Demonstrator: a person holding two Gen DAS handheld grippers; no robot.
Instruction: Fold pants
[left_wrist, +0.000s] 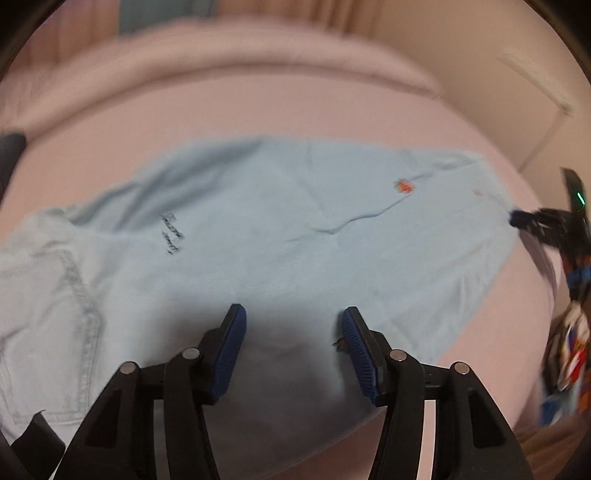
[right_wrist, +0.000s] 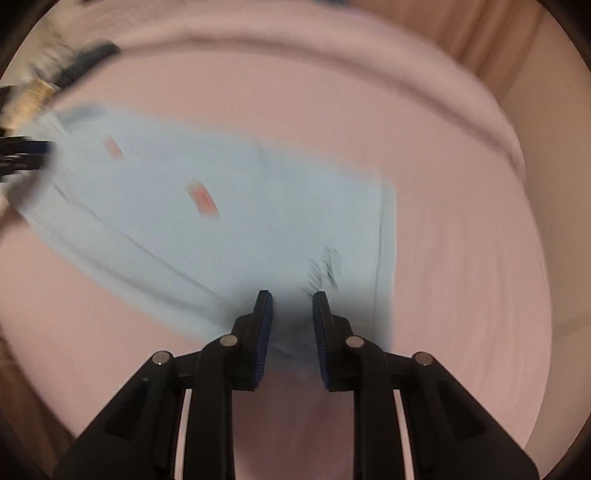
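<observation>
Light blue pants (left_wrist: 258, 236) lie spread on a pink bed (left_wrist: 295, 110), with a small orange label and dark script on the cloth. My left gripper (left_wrist: 291, 317) is open just above the near part of the pants, holding nothing. In the right wrist view the pants (right_wrist: 192, 221) are blurred; my right gripper (right_wrist: 291, 301) hovers over their near edge by the dark script, jaws apart with a narrow gap, nothing between them. The right gripper also shows at the right edge of the left wrist view (left_wrist: 517, 216), by a corner of the pants.
The pink bed (right_wrist: 461, 240) has a raised pink roll (left_wrist: 258, 55) along its far side. A wall and door frame (left_wrist: 535, 92) stand at the far right. A patterned sleeve (left_wrist: 569, 350) shows at the right edge.
</observation>
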